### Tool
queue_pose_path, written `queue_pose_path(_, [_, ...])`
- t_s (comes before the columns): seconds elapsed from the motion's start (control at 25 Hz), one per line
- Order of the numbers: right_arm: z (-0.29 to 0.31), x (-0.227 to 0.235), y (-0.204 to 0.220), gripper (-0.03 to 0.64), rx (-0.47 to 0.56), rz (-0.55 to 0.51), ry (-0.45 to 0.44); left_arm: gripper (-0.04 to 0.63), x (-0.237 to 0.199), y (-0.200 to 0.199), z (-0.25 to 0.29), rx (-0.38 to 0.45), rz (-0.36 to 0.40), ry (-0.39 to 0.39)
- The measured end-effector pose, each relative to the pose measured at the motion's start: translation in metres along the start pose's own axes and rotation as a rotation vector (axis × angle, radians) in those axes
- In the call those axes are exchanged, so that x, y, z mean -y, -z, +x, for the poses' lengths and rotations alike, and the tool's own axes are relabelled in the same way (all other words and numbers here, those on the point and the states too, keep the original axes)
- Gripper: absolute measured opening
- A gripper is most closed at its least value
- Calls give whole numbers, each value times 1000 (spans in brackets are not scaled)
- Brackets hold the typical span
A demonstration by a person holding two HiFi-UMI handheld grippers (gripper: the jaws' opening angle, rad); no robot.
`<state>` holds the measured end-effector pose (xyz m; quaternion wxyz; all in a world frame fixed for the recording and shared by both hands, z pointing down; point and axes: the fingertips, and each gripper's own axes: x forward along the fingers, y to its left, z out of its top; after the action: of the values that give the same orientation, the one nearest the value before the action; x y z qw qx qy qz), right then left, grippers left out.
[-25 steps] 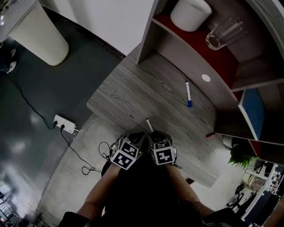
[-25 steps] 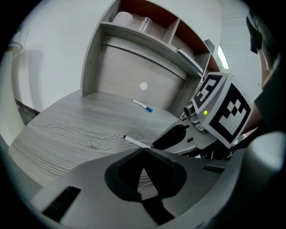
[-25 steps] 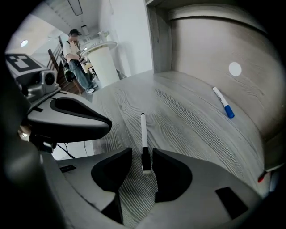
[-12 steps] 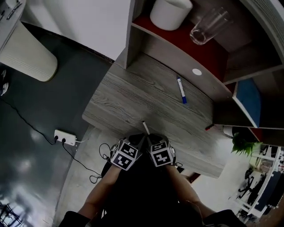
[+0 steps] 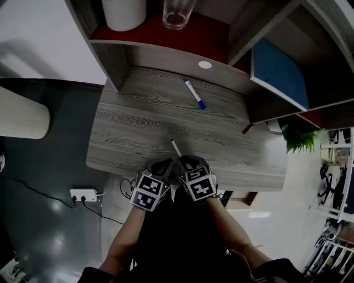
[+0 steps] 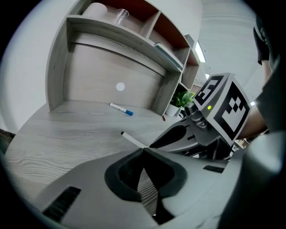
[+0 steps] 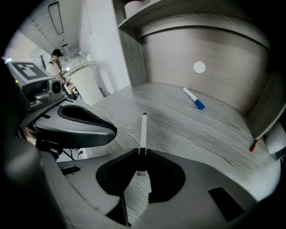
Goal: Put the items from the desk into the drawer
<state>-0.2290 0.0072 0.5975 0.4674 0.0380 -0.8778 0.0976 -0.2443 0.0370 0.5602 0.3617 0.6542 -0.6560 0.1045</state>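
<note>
A thin white pen (image 7: 143, 129) sticks forward from my right gripper (image 7: 141, 153), whose jaws have just been closing and now pinch its near end. The head view shows the pen (image 5: 176, 148) pointing out over the grey wooden desk (image 5: 127, 132) near its front edge. My left gripper (image 6: 143, 151) is shut with nothing in it, right beside the right gripper (image 5: 187, 163) on that one's left. A white marker with a blue cap (image 5: 194, 95) lies farther back on the desk. No drawer shows in any view.
The hutch shelf above the desk holds a white cylinder (image 5: 124, 11) and a clear glass (image 5: 177, 12). A small red item (image 5: 247, 129) lies at the desk's right edge by a plant (image 5: 298, 138). A power strip (image 5: 84, 194) sits on the floor at left.
The head view has swung so the desk now lies square ahead. Both grippers stay side by side at the front edge, the pen still at the right gripper's tips.
</note>
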Motion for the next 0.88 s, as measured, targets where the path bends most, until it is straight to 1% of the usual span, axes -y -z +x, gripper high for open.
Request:
queue_pose_path(0.16, [-30,28,17,52,39,79,57,23,30,-10,20,-20,83,57])
queue_pose_path(0.36, [-72,67,47,54,81,204,135,23,87,-20,49,-61,188,171])
queue_pose_path(0.56, [-112,106,90,52,114,336,231,23,153,-23,78,-104,290,297])
queue_pose_path(0.72, [-142,130,127,54,145,456,323,23,202,-18,96,-149,395,403])
queue_pose_path(0.88, [-167,147,167,52,167,552,388,23,243,-9,111,-186,471,478])
